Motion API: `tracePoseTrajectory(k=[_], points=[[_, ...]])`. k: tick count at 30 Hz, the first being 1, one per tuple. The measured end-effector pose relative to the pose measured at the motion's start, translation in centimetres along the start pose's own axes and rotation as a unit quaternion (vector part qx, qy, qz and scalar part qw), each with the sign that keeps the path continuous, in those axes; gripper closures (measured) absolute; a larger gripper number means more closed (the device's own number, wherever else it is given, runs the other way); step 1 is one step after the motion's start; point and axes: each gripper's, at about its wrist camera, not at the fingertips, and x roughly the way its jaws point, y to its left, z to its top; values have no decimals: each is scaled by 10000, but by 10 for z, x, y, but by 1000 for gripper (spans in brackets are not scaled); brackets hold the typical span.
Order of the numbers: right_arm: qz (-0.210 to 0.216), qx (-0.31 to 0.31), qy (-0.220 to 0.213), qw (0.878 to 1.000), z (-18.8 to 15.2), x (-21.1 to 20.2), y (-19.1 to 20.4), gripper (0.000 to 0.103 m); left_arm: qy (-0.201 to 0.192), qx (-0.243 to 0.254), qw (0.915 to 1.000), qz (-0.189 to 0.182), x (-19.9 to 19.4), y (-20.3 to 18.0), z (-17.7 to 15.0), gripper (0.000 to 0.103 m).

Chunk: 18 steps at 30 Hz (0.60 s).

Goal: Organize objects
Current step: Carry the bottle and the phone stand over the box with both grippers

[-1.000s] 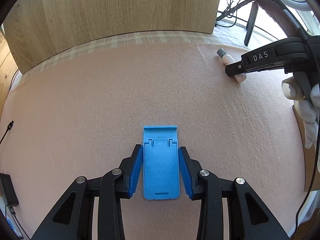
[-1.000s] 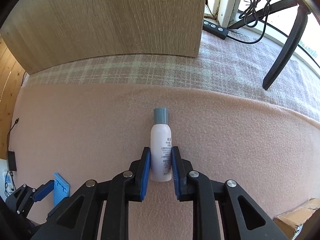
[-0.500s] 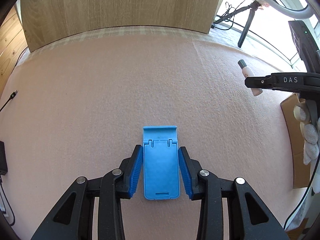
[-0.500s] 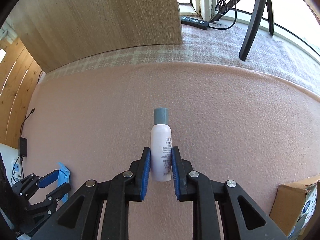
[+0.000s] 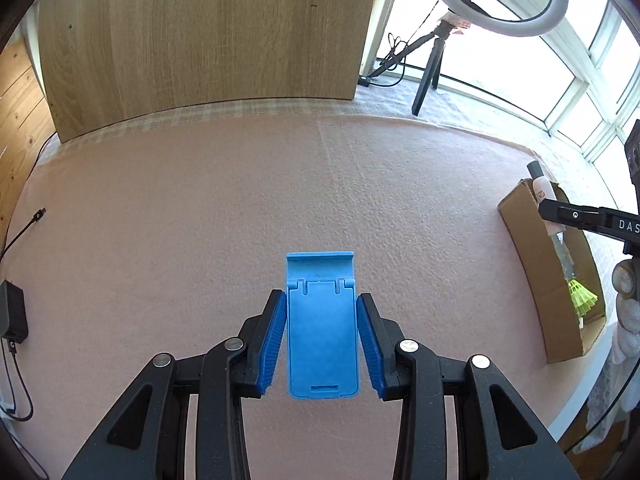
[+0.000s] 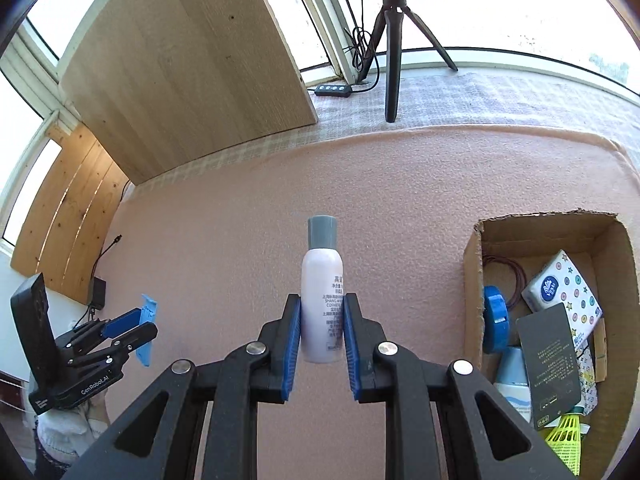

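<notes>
My left gripper [image 5: 322, 320] is shut on a blue phone stand [image 5: 322, 332] and holds it above the pink mat [image 5: 200, 220]. My right gripper [image 6: 322, 320] is shut on a white bottle with a grey cap [image 6: 322, 292], held above the mat just left of a cardboard box [image 6: 472, 264]. In the left wrist view the bottle [image 5: 541, 192] and the right gripper show at the far right over the box [image 5: 532, 256]. In the right wrist view the left gripper [image 6: 132, 326] with the stand [image 6: 145, 332] shows at the lower left.
The box holds a tissue pack [image 6: 560, 292], a blue tape roll [image 6: 495, 320], a dark card [image 6: 550, 364], a white tube [image 6: 514, 384] and a yellow shuttlecock [image 6: 566, 440]. A wooden board [image 6: 180, 68] and a ring-light tripod [image 6: 394, 40] stand behind the mat. A charger [image 5: 12, 312] lies left.
Both grippers have risen from the mat with their objects. My right gripper has carried the bottle to the right, up to the cardboard box, which has come into view.
</notes>
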Motion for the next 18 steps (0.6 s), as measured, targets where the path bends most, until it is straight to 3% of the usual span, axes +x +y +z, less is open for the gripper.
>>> tracePoseTrajectory(k=[7, 18], points=[[-355, 56, -366, 9987, -34, -57, -30, 85, -234, 485, 9984, -191, -17, -60, 8, 64], [-792, 164, -766, 9938, -73, -113, -67, 85, -454, 1194, 9899, -609, -28, -164, 18, 64]])
